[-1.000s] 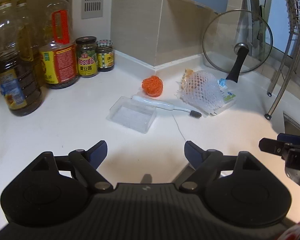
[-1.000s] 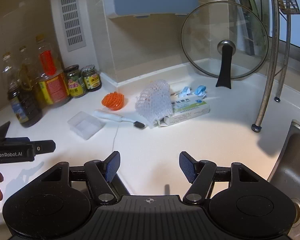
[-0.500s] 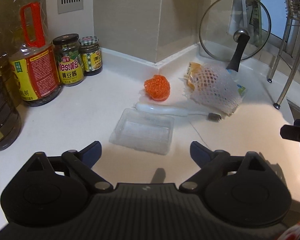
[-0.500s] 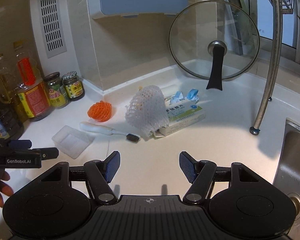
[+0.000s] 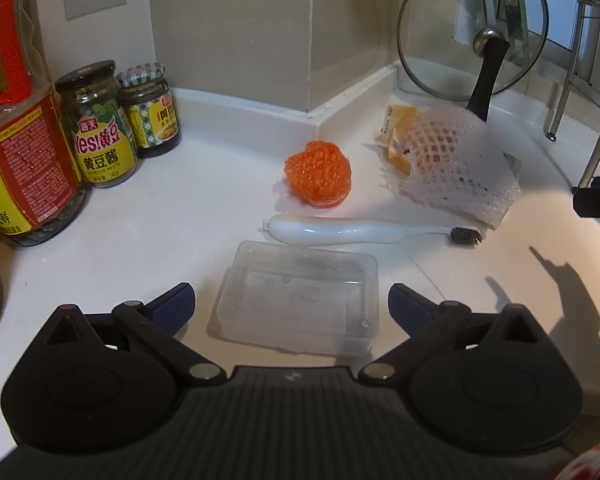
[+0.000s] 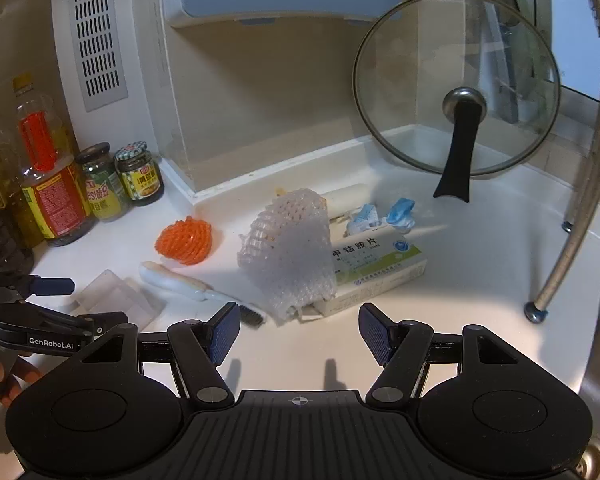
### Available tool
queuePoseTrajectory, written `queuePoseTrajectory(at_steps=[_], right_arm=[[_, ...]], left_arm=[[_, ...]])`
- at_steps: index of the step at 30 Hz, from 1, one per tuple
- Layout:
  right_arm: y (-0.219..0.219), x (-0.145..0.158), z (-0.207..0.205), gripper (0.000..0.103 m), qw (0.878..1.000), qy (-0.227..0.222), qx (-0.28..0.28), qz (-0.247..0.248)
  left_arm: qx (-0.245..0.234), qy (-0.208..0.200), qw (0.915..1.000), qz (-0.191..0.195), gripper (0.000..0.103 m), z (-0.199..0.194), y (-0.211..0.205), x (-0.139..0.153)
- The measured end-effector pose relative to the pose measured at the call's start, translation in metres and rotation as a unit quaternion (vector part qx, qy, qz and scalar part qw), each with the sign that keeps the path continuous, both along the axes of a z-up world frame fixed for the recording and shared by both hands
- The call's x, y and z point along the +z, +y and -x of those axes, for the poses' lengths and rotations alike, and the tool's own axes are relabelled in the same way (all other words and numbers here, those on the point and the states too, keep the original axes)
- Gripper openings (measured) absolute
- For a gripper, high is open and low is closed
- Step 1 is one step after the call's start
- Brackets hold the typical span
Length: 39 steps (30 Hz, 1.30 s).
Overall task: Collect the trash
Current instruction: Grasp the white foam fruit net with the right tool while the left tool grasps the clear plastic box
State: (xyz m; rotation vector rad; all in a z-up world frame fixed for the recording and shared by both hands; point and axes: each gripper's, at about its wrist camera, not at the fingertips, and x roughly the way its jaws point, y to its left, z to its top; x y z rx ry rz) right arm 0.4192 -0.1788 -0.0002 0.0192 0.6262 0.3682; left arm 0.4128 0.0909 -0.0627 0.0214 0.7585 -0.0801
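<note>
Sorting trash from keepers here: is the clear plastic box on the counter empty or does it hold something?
Empty, as far as the left wrist view shows: through the clear plastic box only the white counter appears.

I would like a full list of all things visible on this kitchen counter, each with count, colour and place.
clear plastic box: 1, transparent, counter, between the left gripper's open fingers, untouched
toothbrush: 1, white, dark bristles, behind the box
mesh ball: 1, orange, behind the toothbrush
foam fruit net: 1, white, leaning on the medicine carton
medicine carton: 1, white and green, counter centre
blue wrappers: 2, blue-white, behind the carton
glass lid: 1, clear, black handle, leaning in the corner
jars: 2, dark lids, yellow labels, by the wall
oil bottles: at least 3, yellowish or dark, far left
counter: 1, white
left gripper: 1, black, blue pads, open
right gripper: 1, black, open, empty
</note>
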Motion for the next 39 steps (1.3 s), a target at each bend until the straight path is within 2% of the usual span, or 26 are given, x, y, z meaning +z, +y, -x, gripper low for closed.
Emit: queuePoseTrajectory(at_steps=[9, 14, 19, 31, 39], right_arm=[[0.000, -0.006, -0.021, 0.066, 1.000, 0.009, 0.012, 0.001], [0.000, -0.006, -0.026, 0.066, 1.000, 0.008, 0.012, 0.002], [-0.001, -0.007, -0.034, 0.066, 1.000, 0.004, 0.012, 0.000], [0.006, -0.013, -0.070, 0.066, 0.999, -0.020, 0.025, 0.008], [0.019, -0.029, -0.096, 0.066, 0.999, 0.000, 0.048, 0.021]], left_arm=[[0.005, 0.017, 0.9998, -0.007, 0.100, -0.010, -0.004, -0.009], [0.005, 0.022, 0.9997, -0.004, 0.086, -0.012, -0.005, -0.012], [0.010, 0.021, 0.9997, -0.010, 0.085, -0.011, -0.007, -0.011], [0.055, 0.019, 0.9979, 0.026, 0.085, 0.001, -0.002, 0.005], [0.061, 0.015, 0.9972, 0.039, 0.085, 0.004, -0.006, 0.013]])
